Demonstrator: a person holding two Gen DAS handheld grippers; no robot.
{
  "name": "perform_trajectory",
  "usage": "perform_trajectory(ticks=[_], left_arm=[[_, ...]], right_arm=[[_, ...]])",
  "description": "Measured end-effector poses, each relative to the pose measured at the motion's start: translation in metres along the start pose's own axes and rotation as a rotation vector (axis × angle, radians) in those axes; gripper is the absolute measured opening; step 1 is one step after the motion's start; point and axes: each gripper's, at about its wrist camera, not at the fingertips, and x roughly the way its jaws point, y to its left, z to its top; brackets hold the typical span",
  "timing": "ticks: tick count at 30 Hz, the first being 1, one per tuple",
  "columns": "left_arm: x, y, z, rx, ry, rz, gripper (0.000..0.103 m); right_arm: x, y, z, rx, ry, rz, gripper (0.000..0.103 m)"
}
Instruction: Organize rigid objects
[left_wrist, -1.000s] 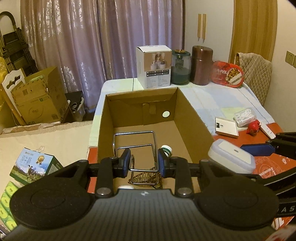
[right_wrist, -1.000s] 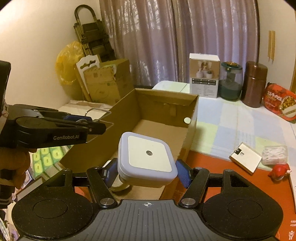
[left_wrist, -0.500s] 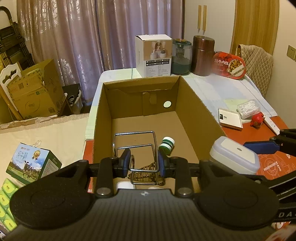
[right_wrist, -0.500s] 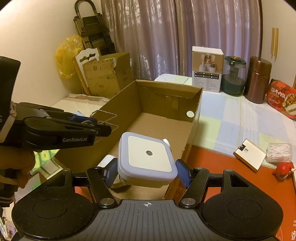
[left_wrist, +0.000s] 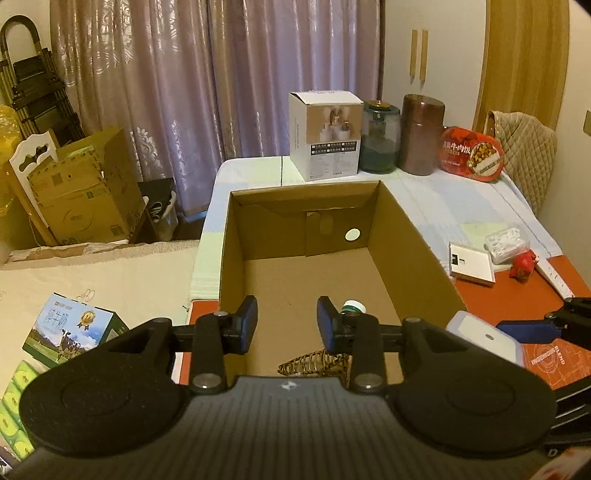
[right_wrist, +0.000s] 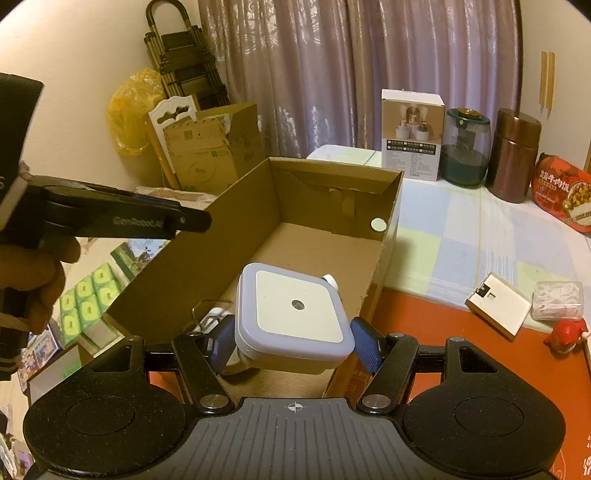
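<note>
An open cardboard box (left_wrist: 417, 243) stands on the table right in front of both grippers. My left gripper (left_wrist: 288, 321) hovers over its near end. Its jaws are opening and nothing is between them. Below them, the woven base of a wire rack (left_wrist: 314, 363) lies on the box floor next to a green-capped bottle (left_wrist: 352, 306). My right gripper (right_wrist: 291, 345) is shut on a pale square lidded container (right_wrist: 295, 314) and holds it above the box's near right corner. The left gripper (right_wrist: 192, 221) and the hand holding it show at the left of the right wrist view.
A small white box (left_wrist: 471, 264), a clear plastic case (left_wrist: 506, 243) and a red figurine (left_wrist: 522, 264) lie on the table right of the box. Behind it stand a white carton (left_wrist: 325, 136), a dark jar (left_wrist: 380, 138), a brown canister (left_wrist: 423, 134) and a red tin (left_wrist: 472, 155). Cartons (left_wrist: 74, 328) sit at the left.
The wire rack that my left gripper held has left the jaws and now lies lower in the box. The left jaws have widened slightly. The right gripper still holds the container.
</note>
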Motion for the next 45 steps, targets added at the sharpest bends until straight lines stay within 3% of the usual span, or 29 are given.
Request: perform_trajectory(ticks=[38, 45], left_arm=[[-0.011, -0.003, -0.013, -0.013, 0.012, -0.006, 0.030], [-0.012, -0.004, -0.014, -0.015, 0.011, -0.005, 0.030]], right_arm=[[0.001, 0.002, 0.002, 0.006, 0.010, -0.018, 0.064], [-0.005, -0.007, 0.006, 0.069, -0.049, -0.002, 0.069]])
